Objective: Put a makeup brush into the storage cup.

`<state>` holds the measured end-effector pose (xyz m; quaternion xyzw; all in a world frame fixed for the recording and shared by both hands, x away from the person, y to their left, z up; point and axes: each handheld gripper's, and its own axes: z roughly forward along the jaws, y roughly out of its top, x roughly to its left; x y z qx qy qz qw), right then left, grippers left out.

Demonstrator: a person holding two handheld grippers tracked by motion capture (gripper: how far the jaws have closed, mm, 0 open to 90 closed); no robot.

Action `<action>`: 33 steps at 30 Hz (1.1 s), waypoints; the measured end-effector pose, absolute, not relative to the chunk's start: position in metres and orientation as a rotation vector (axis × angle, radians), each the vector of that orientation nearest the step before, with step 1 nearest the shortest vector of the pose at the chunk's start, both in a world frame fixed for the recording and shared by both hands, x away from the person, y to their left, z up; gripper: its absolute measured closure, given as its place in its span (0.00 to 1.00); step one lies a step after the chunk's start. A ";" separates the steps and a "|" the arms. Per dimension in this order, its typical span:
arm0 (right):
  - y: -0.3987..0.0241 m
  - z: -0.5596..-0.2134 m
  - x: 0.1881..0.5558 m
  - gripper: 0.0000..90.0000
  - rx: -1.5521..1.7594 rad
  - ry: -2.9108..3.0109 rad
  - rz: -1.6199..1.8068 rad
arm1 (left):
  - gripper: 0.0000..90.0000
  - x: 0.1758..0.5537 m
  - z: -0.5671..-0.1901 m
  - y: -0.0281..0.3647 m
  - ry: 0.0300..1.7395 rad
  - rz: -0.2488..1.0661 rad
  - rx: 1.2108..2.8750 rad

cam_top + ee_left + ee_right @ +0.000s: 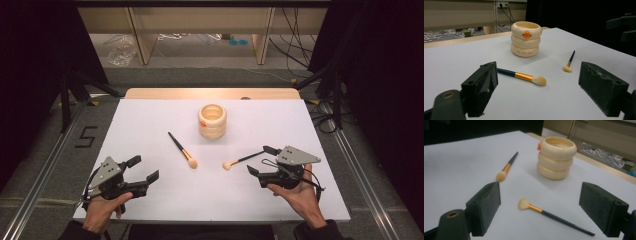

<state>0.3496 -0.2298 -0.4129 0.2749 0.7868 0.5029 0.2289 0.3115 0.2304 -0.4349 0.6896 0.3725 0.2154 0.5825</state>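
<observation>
Left gripper [147, 169] spread wide near the table's [150, 115] front left corner, holding nothing. Right gripper [262, 160] likewise wide open near the front right, empty, small brush [242, 159] just beside its far jaw. Bigger brush [181, 149] mid-table, cup [212, 120] toward the back edge.
</observation>
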 end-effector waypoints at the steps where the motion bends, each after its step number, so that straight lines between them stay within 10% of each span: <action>1: -0.229 -0.413 0.352 0.21 0.744 2.188 1.359 | 0.17 0.311 -0.434 0.231 0.880 0.508 1.618; 33: -0.210 -0.412 0.409 0.32 0.572 2.470 1.096 | 0.17 0.312 -0.435 0.231 0.887 0.498 1.615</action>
